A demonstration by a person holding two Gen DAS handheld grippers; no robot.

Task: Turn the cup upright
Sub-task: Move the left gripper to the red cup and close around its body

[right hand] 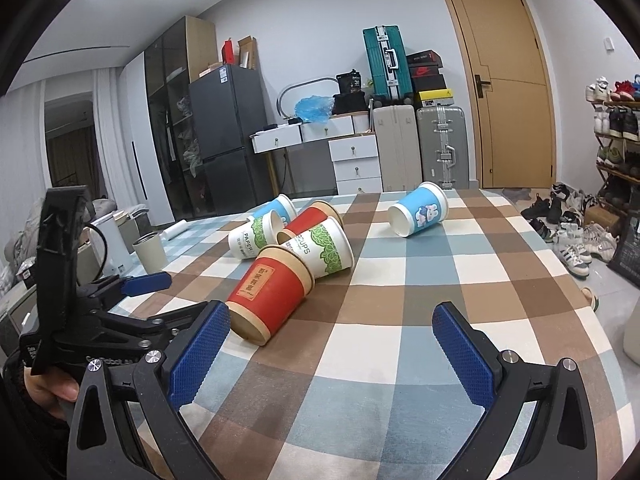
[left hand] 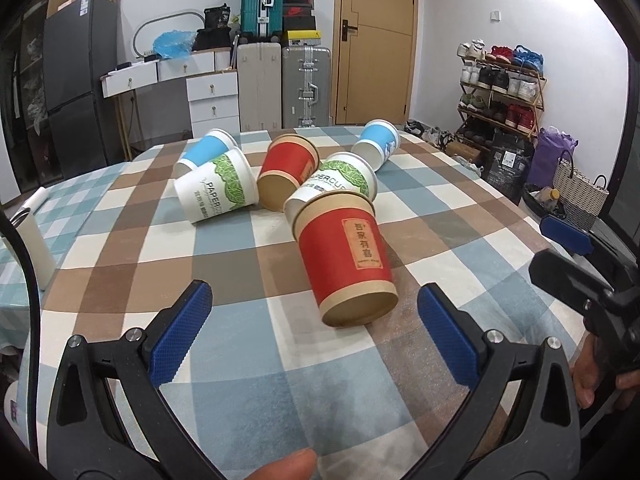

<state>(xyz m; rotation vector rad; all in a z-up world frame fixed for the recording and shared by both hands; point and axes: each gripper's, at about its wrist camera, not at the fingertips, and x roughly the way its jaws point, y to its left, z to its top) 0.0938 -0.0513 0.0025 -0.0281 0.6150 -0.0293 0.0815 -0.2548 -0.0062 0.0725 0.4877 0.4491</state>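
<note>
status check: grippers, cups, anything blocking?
Left gripper open, empty; right gripper open, empty. Nearest red cup on its side, base toward left gripper. Green-print cup touches its rim end; no cup upright.

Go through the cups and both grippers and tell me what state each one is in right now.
Near red cup: on its side, base toward the cameras.
Far red cup: on its side.
Two green-leaf cups: on their sides.
Two blue cups: on their sides.
Left gripper: open, empty.
Right gripper: open, empty.
Door: closed.
</note>
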